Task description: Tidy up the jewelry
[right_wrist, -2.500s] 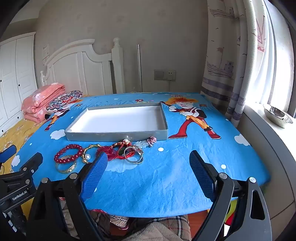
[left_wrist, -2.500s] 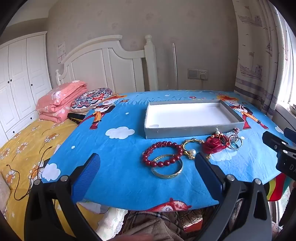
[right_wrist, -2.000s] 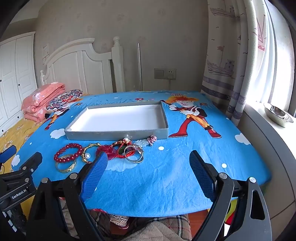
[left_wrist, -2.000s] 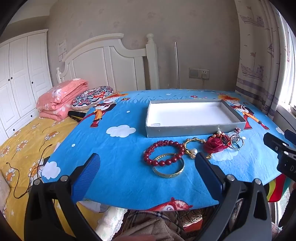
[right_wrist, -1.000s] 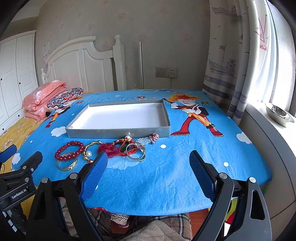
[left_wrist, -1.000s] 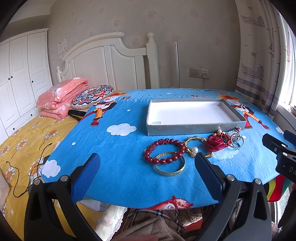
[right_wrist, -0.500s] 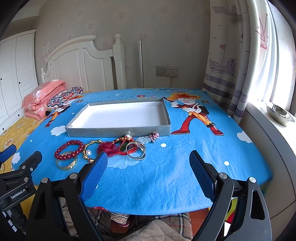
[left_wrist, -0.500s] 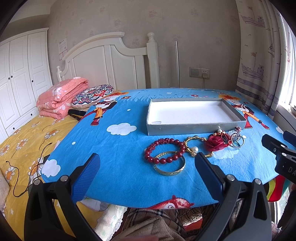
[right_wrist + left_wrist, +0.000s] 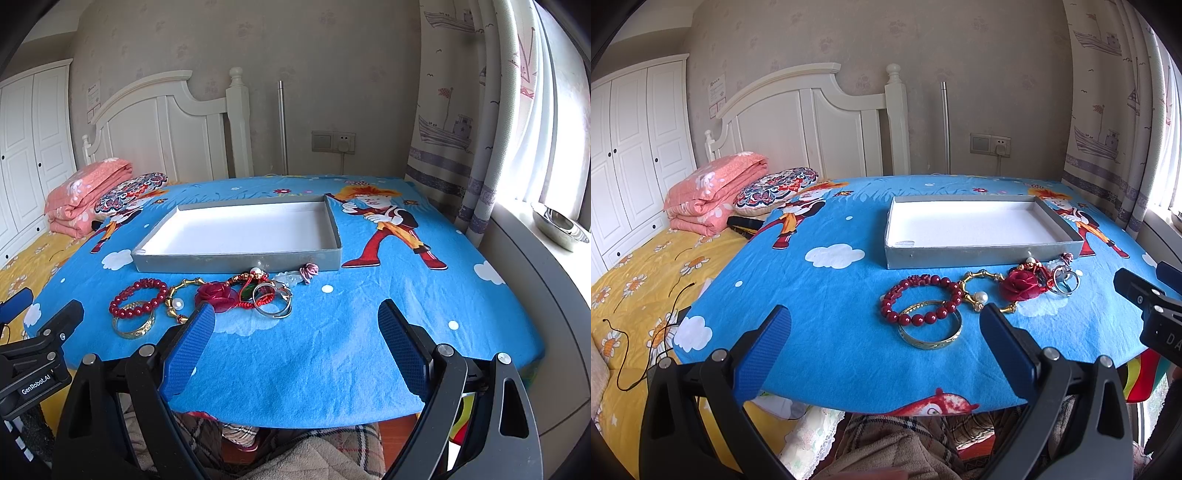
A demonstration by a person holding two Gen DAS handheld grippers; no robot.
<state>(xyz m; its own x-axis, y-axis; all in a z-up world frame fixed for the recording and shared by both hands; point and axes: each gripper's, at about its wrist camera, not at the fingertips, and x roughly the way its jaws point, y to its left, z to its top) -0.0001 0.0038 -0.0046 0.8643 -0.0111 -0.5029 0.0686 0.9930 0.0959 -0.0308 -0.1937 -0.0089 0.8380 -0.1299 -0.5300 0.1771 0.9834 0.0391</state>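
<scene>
A shallow grey tray [image 9: 982, 253] [image 9: 236, 261] with a white inside stands empty mid-table. Jewelry lies in a row before its near wall: a red bead bracelet [image 9: 921, 304] [image 9: 137, 297] overlapping a gold bangle [image 9: 930, 331] [image 9: 133, 320], a gold pearl bracelet [image 9: 979, 291] [image 9: 176, 300], a red rose piece [image 9: 1019, 286] [image 9: 216, 294], silver rings [image 9: 1065, 283] [image 9: 273, 301] and a small pink charm [image 9: 308, 270]. My left gripper [image 9: 884, 338] stands open, near the table's front edge, short of the bangle. My right gripper [image 9: 295, 332] is open too, right of the rose, nothing in it.
The table wears a blue cartoon cloth [image 9: 812, 295]. A bed with a yellow sheet [image 9: 631, 284], a pink folded blanket [image 9: 709, 195] and a patterned cushion [image 9: 775, 190] lies to the left. A windowsill with a metal bowl [image 9: 559, 225] runs along the right.
Both grippers have crept slightly forward and a little higher over the table, staying open. The jewelry and tray have not moved.
</scene>
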